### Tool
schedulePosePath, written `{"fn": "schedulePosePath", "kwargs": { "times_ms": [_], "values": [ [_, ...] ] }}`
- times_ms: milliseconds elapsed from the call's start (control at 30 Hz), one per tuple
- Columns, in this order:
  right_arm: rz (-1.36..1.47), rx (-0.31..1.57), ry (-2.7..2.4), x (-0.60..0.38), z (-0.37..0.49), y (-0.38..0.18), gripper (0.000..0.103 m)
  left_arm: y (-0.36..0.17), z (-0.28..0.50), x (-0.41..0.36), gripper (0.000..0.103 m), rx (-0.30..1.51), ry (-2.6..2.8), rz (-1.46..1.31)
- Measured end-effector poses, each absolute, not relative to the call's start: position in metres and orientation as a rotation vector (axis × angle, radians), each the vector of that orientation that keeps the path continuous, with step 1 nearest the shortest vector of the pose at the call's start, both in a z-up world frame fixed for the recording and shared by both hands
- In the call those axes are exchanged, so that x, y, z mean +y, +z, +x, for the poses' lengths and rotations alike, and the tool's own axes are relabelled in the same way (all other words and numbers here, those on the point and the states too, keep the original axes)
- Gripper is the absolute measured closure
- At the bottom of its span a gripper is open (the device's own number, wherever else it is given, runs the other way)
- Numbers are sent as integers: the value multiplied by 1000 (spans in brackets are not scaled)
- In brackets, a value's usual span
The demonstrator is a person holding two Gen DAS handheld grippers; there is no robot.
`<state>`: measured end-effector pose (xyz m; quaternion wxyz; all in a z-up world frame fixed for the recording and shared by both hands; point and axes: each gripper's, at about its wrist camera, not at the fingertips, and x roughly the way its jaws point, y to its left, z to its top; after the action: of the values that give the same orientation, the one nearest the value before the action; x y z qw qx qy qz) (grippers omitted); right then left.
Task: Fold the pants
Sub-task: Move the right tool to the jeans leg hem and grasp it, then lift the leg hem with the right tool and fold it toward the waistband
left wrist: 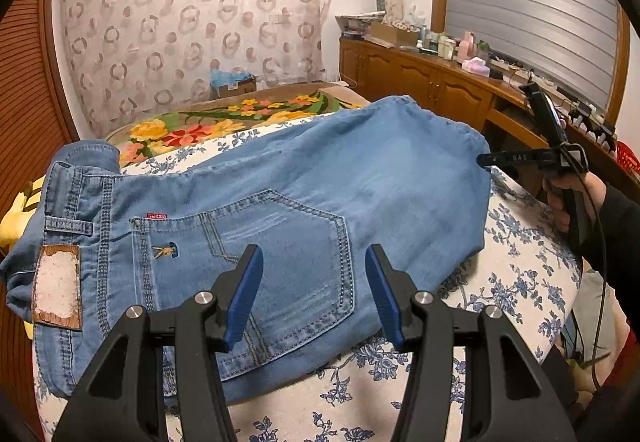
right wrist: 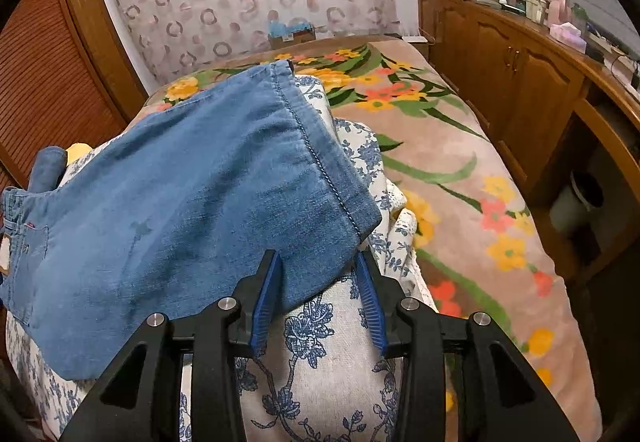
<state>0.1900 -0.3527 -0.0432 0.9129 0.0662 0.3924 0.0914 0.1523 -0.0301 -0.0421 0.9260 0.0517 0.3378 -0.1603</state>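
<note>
Light blue jeans [left wrist: 280, 170] lie folded, back side up, on a white cover with blue flowers [left wrist: 520, 274]. My left gripper [left wrist: 314, 254] hovers open just above the back pocket [left wrist: 288, 238], with nothing between its fingers. A leather waist patch [left wrist: 56, 282] shows at the left. In the right wrist view the jeans [right wrist: 180, 182] end in a stitched hem [right wrist: 320, 150]. My right gripper [right wrist: 317, 258] stands open at the hem's near corner, with the denim lying loose between the jaws. One of its fingers [left wrist: 504, 158] shows at the jeans' right edge, held by a hand [left wrist: 560, 202].
A brown blanket with yellow and orange flowers [right wrist: 440, 146] covers the bed beyond the jeans. A wooden cabinet [right wrist: 500, 54] with bottles and boxes on top runs along the right. A slatted wooden door [left wrist: 24, 102] stands at the left, and a cardboard box [left wrist: 236, 84] sits by the curtain.
</note>
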Motion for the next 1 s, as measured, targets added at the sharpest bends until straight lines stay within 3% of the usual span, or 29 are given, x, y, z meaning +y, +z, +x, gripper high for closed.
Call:
{"fn": "schedulePosePath", "kwargs": {
  "times_ms": [67,133,233,533,1000],
  "values": [
    [114,796,171,-352,188,-42,76,-43,152,-30,49,695,-328,107],
    [94,776,158,-353,186,-41,91,-45,153,-29,49,697,-326,107],
    [97,741,182,-354,178,-34,100,-47,153,-27,49,702,-322,103],
    [9,602,287,-315,147,12,102,-44,146,-3,49,691,-286,82],
    [-115,444,800,-143,63,102,102,-31,119,76,49,649,-165,12]
  ]
}}
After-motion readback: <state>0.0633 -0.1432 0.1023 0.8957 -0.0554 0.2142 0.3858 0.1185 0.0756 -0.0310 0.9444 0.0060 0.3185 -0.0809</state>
